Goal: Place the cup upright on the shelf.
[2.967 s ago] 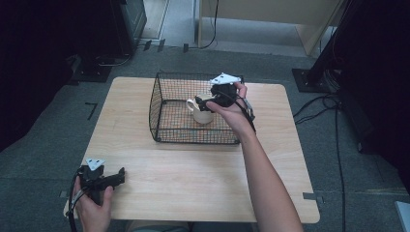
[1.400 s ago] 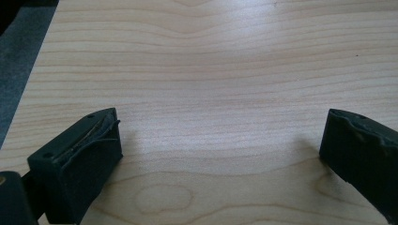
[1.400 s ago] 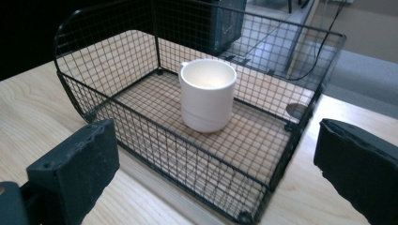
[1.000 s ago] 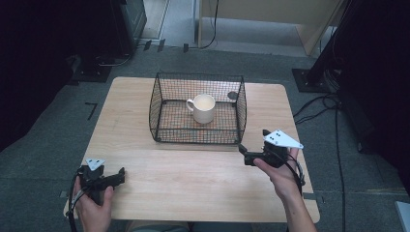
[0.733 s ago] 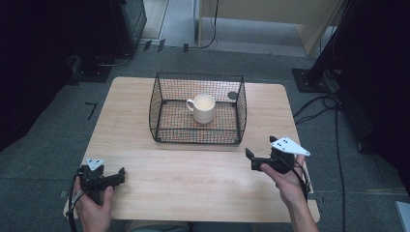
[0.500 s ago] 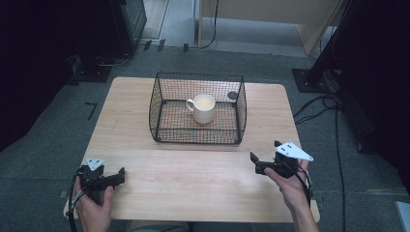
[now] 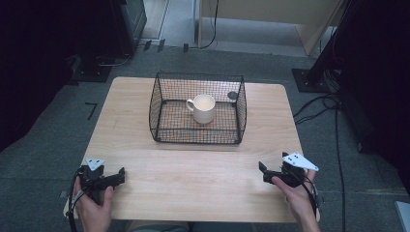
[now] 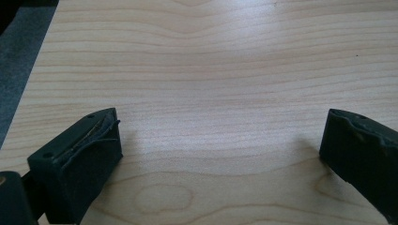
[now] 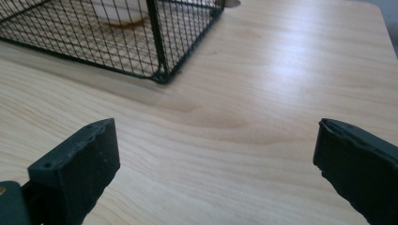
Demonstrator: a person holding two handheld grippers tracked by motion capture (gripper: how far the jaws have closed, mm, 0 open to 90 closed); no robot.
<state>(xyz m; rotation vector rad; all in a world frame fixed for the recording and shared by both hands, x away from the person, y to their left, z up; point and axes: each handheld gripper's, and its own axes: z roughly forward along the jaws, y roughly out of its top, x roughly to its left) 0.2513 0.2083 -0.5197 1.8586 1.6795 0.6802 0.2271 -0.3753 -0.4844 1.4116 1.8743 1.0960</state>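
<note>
mug: glazed cream ceramic, upright inside wire basket, mid-desk
basket: black mesh, open top, rigid
desk: pale wood grain, smooth
left gripper: fingers apart, empty, near corner
right gripper: fingers apart, empty, well apart from basket
risk: likely snagging mesh or tipping mug on re-entry

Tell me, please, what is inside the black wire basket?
A white mug stands upright inside the wire basket, handle toward the left. Nothing else is visible there; what is in the mug cannot be seen.
</note>
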